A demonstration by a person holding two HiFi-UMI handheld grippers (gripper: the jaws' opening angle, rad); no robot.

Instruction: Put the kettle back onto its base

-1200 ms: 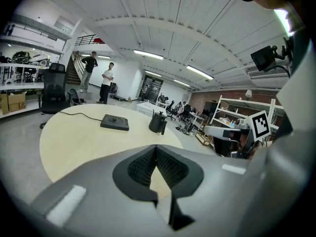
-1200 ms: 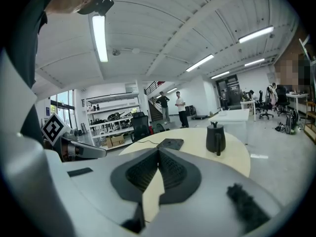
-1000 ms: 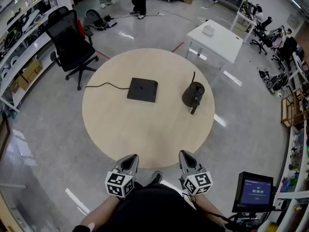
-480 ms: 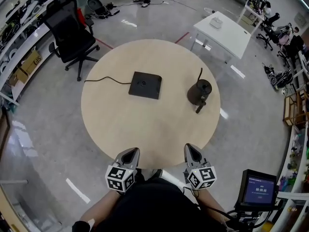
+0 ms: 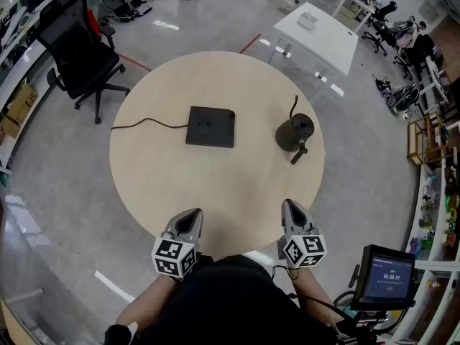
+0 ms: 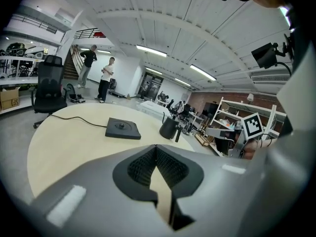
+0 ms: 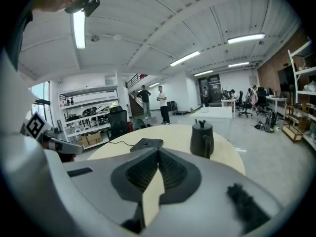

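Head view: kettle [image 5: 293, 132] well beyond right tongs [image 5: 292, 205].

The round table [image 5: 215, 185] has a pale, matt wood-look top. The kettle [image 5: 294, 132] and its flat base [image 5: 210, 126] look matt black, the floor [image 5: 65, 171] glossy grey.

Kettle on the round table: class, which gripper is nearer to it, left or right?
Right. The right gripper is at the near edge of the table, in line with the kettle. The left gripper is at the same edge, farther off to the left.
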